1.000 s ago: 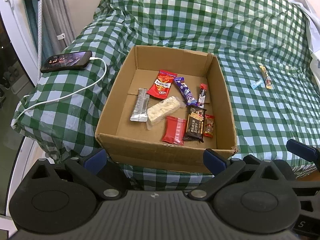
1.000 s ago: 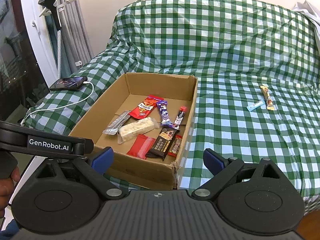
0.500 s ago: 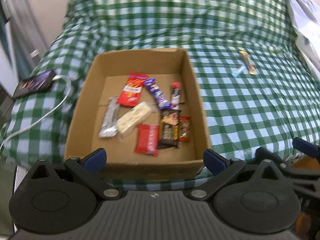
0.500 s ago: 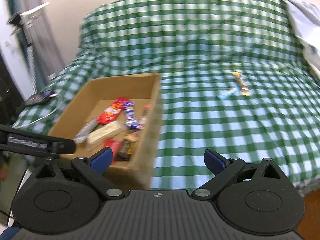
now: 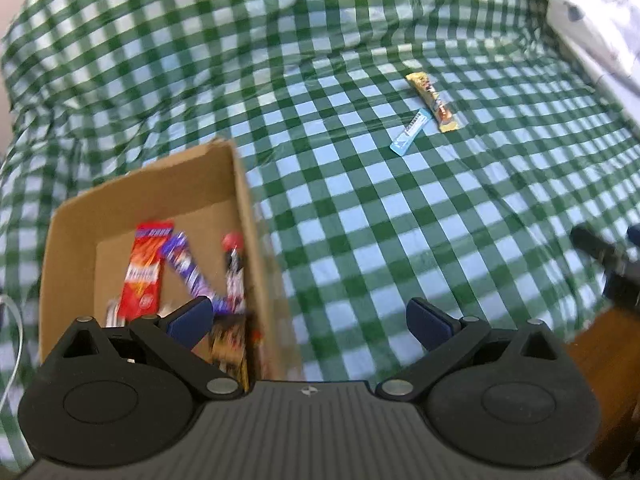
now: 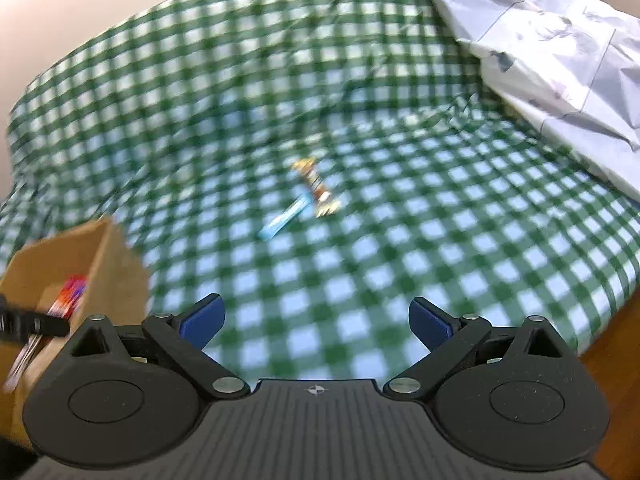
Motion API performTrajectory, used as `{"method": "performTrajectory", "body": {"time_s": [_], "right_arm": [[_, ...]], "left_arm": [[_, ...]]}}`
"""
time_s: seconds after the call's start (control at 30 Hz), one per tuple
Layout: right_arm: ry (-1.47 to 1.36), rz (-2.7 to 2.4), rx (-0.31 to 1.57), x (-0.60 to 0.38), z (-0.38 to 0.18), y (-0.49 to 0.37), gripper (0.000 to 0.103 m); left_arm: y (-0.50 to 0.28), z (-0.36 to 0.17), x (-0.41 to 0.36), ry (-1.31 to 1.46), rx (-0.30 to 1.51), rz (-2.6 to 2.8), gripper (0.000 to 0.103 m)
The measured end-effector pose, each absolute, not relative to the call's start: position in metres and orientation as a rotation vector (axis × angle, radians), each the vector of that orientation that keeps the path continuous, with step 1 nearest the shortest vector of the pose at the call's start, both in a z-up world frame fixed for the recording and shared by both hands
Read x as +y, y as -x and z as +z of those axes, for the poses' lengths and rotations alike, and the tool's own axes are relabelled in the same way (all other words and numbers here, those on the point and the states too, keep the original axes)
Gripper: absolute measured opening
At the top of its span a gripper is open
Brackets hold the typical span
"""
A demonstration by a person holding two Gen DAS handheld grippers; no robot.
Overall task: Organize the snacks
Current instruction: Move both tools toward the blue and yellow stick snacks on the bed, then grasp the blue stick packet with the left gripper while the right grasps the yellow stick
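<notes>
A cardboard box (image 5: 240,184) (image 6: 116,280) sits on the green checked bedspread and holds several snack packets, among them a red one (image 5: 146,268) and a purple bar (image 5: 188,268). Farther out on the bed lie a yellow snack bar (image 5: 434,102) (image 6: 316,188) and a light-blue wrapper (image 5: 410,136) (image 6: 286,216), touching at one end. My left gripper (image 5: 308,320) is open over the box's right wall, empty. My right gripper (image 6: 316,320) is open and empty, pointed at the two loose snacks, well short of them. Its view is blurred.
A pale crumpled sheet (image 6: 560,56) (image 5: 592,20) covers the bed's right side. The bed's edge and a wooden floor (image 5: 600,364) show at lower right. The right gripper's dark body (image 5: 608,256) shows at the left view's right edge. A white cable (image 5: 12,344) runs at far left.
Both grippers have swung right, away from the box and toward the two loose snacks. The box slid to the left of both views; the phone has left view.
</notes>
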State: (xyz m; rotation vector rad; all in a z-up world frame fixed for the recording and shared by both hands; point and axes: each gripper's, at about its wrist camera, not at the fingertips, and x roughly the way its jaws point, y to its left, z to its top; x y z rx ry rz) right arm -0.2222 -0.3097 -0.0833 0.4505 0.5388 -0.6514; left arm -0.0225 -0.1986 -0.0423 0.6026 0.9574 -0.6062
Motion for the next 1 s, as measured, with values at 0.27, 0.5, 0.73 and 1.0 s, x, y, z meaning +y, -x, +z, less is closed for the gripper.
{"method": "performTrajectory", "body": {"time_s": [0.27,0.5,0.73,1.0], "right_arm": [[-0.379,-0.668,0.522,-0.456,-0.138,0.111,0.099],[-0.337,-0.559,0.63,-0.535,-0.199,0.0,0.096],[-0.256,-0.528,0.639,-0.558,-0.225,-0.016,0.018],[-0.329,-0.614,0.727,-0.581,-0.227,0.067,0.019]], "left_arm": [[-0.039,-0.073,-0.269,-0.603,0.962,-0.555,0.103],[-0.077,-0.113,-0.33,-0.685,0.939,-0.604,0.103],[-0.107,-0.162,-0.404,-0.714,0.907,-0.732,0.103],[-0.13,-0.212,-0.472,-0.718,0.998,-0.836,0.069]]}}
